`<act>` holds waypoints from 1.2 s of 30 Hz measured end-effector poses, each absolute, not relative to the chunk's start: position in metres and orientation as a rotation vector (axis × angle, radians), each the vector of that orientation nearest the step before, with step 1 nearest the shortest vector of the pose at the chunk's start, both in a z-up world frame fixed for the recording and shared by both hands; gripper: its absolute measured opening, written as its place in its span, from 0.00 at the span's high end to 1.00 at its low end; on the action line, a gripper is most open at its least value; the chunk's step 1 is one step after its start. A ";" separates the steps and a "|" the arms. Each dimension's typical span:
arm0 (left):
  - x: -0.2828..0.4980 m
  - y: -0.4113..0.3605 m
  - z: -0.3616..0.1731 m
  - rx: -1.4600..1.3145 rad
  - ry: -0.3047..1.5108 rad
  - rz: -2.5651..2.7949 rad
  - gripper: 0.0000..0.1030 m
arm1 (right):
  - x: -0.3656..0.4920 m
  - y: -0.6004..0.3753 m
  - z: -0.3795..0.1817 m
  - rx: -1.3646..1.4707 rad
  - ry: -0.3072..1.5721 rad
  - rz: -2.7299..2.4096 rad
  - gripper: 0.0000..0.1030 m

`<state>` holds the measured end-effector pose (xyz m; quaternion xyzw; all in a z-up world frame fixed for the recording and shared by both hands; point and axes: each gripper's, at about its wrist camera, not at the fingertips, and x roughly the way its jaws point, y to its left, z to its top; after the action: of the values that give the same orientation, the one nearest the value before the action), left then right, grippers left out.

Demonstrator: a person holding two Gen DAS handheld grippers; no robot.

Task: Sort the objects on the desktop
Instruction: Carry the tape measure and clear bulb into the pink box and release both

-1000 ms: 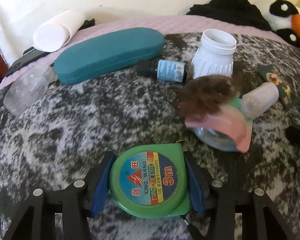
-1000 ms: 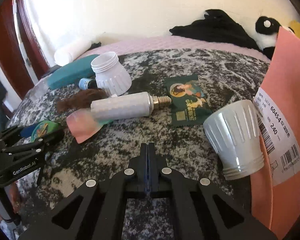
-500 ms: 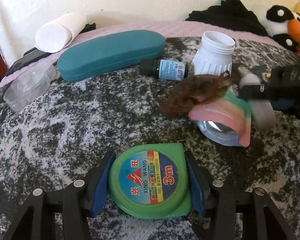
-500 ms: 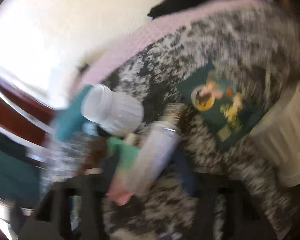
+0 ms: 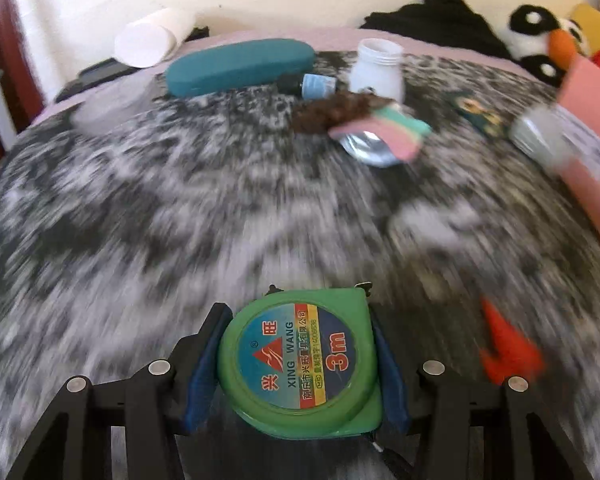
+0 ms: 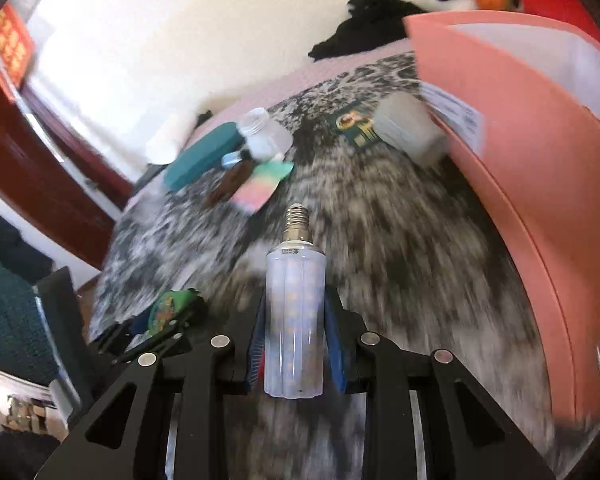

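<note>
Firstly, in the left wrist view, the left gripper (image 5: 298, 364) has its jaws clamped on the green tape measure (image 5: 298, 362), held clear above the mottled blanket (image 5: 180, 216). The teal case (image 5: 240, 66), white jar (image 5: 378, 66) and brown hair tuft (image 5: 340, 114) lie well beyond, smaller than a second ago, so the hand has drawn back. In the right wrist view, the right gripper (image 6: 294, 338) holds the LED corn bulb (image 6: 295, 316) upright between its jaws, screw base forward, with the pink bin (image 6: 520, 168) just to its right. A second ago these jaws were shut on nothing and the bulb lay on the blanket. The smooth bulb could probably slip or tilt if swung fast toward the bin.
</note>
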<state>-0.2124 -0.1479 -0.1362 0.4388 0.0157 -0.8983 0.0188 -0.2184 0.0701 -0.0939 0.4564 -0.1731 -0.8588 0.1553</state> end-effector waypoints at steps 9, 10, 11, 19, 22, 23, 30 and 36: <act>-0.075 -0.123 -0.073 1.193 -0.048 -2.865 0.45 | -0.068 0.088 -0.058 1.191 -0.357 -2.503 0.72; -0.064 -0.120 -0.066 1.173 -0.053 -2.881 0.45 | -0.056 0.089 -0.054 1.182 -0.350 -2.510 0.72; -0.054 -0.116 -0.058 1.156 -0.054 -2.897 0.45 | -0.042 0.092 -0.050 1.171 -0.345 -2.520 0.72; -0.001 -0.070 0.011 1.023 -0.085 -3.082 0.44 | 0.037 0.118 -0.009 1.053 -0.268 -2.666 0.71; 0.003 -0.042 0.032 0.996 -0.118 -3.160 0.44 | 0.055 0.141 0.010 1.003 -0.272 -2.738 0.71; 0.003 -0.032 0.039 0.994 -0.122 -3.189 0.44 | 0.060 0.150 0.017 0.991 -0.282 -2.758 0.71; -0.013 0.042 0.081 0.930 -0.177 -3.339 0.44 | 0.079 0.217 0.069 0.888 -0.297 -2.912 0.71; -0.047 0.112 0.105 0.917 -0.198 -3.433 0.44 | 0.069 0.273 0.104 0.833 -0.312 -3.029 0.71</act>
<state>-0.0470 0.1117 0.1050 0.2519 -0.0543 -0.9437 -0.2072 0.0688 0.2727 0.1039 0.2638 -0.0989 -0.9595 -0.0077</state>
